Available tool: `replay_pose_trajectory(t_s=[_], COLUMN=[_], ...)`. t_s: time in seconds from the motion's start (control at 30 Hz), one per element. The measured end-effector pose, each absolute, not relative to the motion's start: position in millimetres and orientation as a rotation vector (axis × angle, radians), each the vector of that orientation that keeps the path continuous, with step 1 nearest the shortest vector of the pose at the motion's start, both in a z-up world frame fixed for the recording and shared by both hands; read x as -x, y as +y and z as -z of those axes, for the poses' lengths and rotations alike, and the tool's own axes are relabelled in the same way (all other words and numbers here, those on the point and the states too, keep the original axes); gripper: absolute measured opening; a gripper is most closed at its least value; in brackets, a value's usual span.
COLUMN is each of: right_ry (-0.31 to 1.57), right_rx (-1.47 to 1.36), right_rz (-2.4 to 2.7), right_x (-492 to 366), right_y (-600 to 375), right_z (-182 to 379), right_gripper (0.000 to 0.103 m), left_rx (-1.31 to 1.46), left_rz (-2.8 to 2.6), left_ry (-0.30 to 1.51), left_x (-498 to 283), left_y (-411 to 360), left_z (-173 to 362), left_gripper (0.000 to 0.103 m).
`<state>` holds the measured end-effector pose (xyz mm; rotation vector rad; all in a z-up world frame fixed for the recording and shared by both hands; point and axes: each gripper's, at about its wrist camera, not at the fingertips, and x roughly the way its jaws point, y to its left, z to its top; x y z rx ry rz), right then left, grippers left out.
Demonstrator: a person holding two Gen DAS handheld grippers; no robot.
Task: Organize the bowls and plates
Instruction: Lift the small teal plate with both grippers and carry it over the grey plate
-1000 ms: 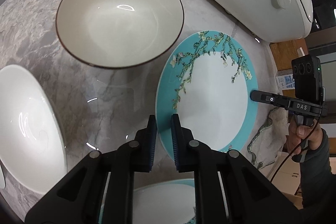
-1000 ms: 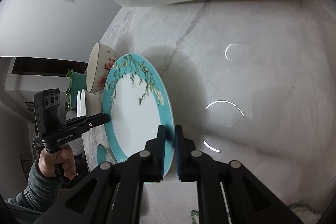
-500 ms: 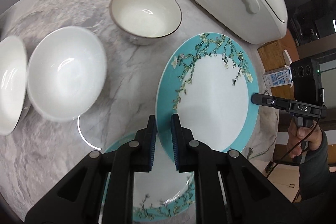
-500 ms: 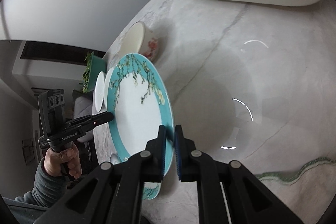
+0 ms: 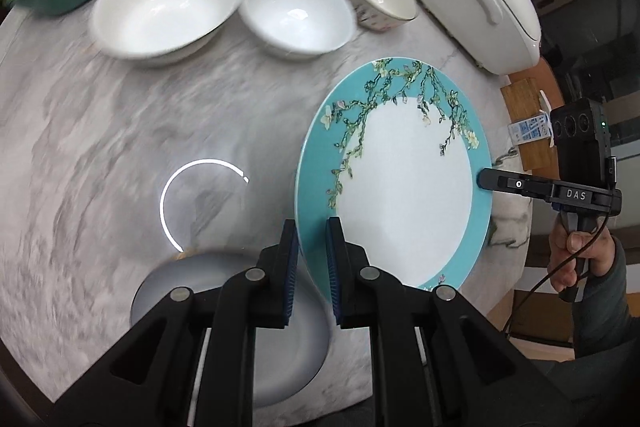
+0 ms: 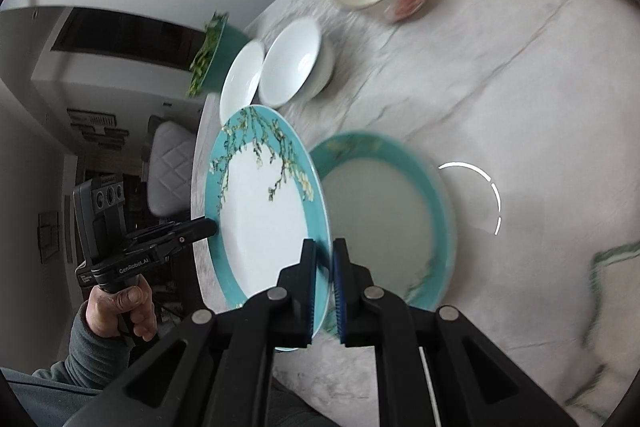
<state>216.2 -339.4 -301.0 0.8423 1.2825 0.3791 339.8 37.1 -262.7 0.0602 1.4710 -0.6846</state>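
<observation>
Edgewise, plate point(image 5: 404, 187) between both tools' pads

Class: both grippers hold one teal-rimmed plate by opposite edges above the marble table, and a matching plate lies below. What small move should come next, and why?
Probably lower the held plate onto the matching plate on the table. The left gripper and the right gripper are both shut on its rim, it hangs clear of the table, and the twin lies just beside and beneath it, an obvious stacking spot.
</observation>
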Motion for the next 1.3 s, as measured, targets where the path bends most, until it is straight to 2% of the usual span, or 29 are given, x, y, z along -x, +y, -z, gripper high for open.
replay_pose_trajectory(t_s=[0.3, 0.57, 1.07, 1.3], right_ry=[1.386, 1.458, 1.476, 1.464], right_rx=[-0.797, -0.763, -0.605, -0.468], right_rz=[-0.461, -0.455, -0.363, -0.337], right_x=[-202.9, -193.6, -188.1, -186.5], right_y=[-231.1, -173.2, -140.0, -121.4], right_z=[325.3, 352.2, 366.7, 358.0], right_gripper=[0.011, 0.011, 0.013, 0.015], left_rx=[0.012, 0.057, 0.008, -0.054], left_rz=[0.566, 0.520, 0.528, 0.523], left_ry=[1.516, 1.554, 1.558, 1.534], left_x=[-283.2, -262.4, -264.2, -264.6], left_y=[168.8, 222.5, 219.6, 213.6], left_z=[281.8, 317.9, 352.3, 350.2], left_gripper=[0.012, 0.012, 0.013, 0.015])
